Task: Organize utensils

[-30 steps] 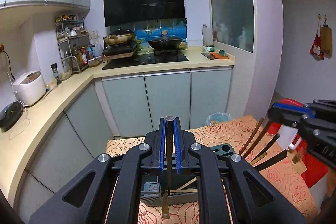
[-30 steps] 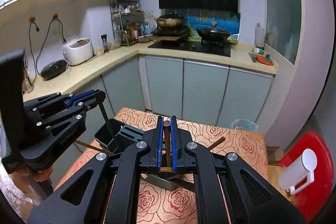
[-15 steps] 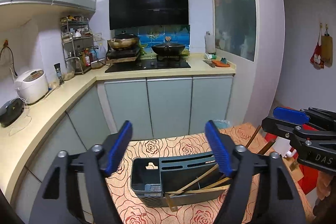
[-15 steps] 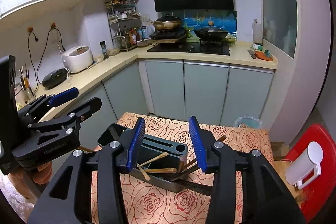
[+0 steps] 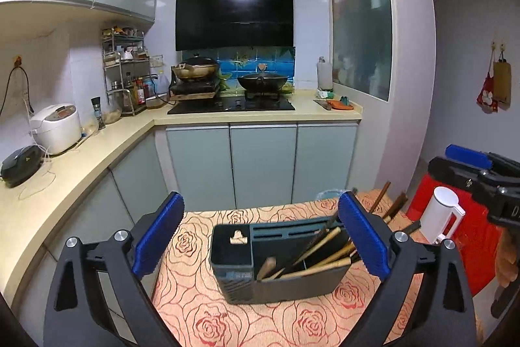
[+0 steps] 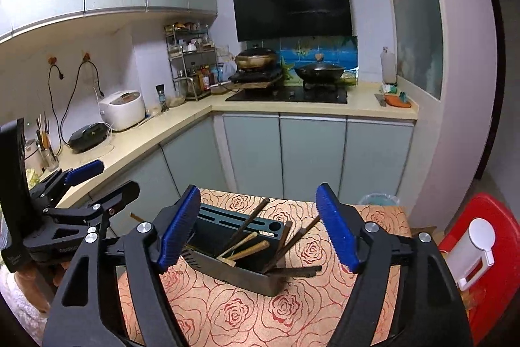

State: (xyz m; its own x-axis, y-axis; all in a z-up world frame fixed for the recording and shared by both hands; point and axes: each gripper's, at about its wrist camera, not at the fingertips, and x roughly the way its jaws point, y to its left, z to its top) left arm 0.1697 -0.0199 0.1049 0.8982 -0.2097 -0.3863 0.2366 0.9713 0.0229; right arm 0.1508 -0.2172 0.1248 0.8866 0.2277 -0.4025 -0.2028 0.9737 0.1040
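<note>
A dark grey utensil holder (image 5: 279, 278) stands on the rose-patterned table (image 5: 227, 314), also in the right wrist view (image 6: 247, 275). Several wooden and dark chopsticks (image 5: 321, 252) lean loosely inside it (image 6: 243, 246). My left gripper (image 5: 260, 236) is open and empty, its blue pads wide apart above the holder. My right gripper (image 6: 260, 226) is open and empty too, hovering above the holder. The right gripper shows at the right edge of the left wrist view (image 5: 477, 181); the left gripper shows at the left of the right wrist view (image 6: 81, 197).
A red stool (image 6: 481, 252) with a white dispenser (image 6: 474, 252) stands right of the table. Kitchen cabinets (image 5: 260, 165) and an L-shaped counter (image 5: 65, 165) lie behind and left. A bin (image 6: 378, 200) sits past the table's far edge.
A second ago both grippers were shut on chopsticks. Both have opened wide, let the sticks drop into the holder, and lifted back from it.
</note>
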